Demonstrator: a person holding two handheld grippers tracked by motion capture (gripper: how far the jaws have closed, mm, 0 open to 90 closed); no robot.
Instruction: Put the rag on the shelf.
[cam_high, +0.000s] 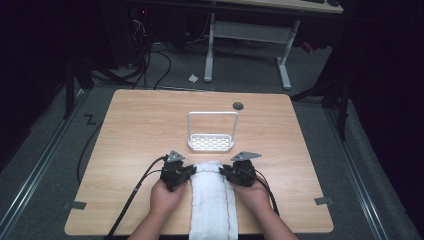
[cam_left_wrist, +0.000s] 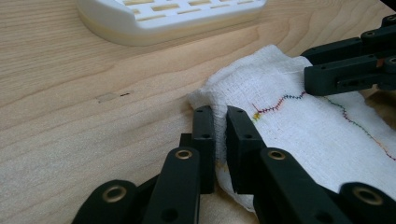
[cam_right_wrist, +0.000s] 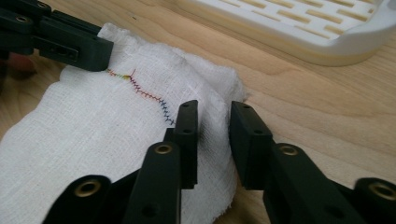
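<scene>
White cloth (cam_high: 214, 200) lies as a folded strip at the middle of the desk's (cam_high: 130, 135) near edge, hanging slightly over it; a thin multicoloured stitch line runs along its length. Left tool (cam_left_wrist: 221, 122) sits at the cloth's far left corner, jaws nearly together with a fold of the cloth's edge pinched between them. Right tool (cam_right_wrist: 212, 122) sits at the far right corner; its jaws straddle a raised fold of cloth with a clear gap showing on the right jaw's side, so the pads do not clamp it. Both tools rest low on the desk, a hand behind each. A white slotted rack (cam_high: 211, 142) with a wire handle stands just beyond the cloth, toward the desk centre.
</scene>
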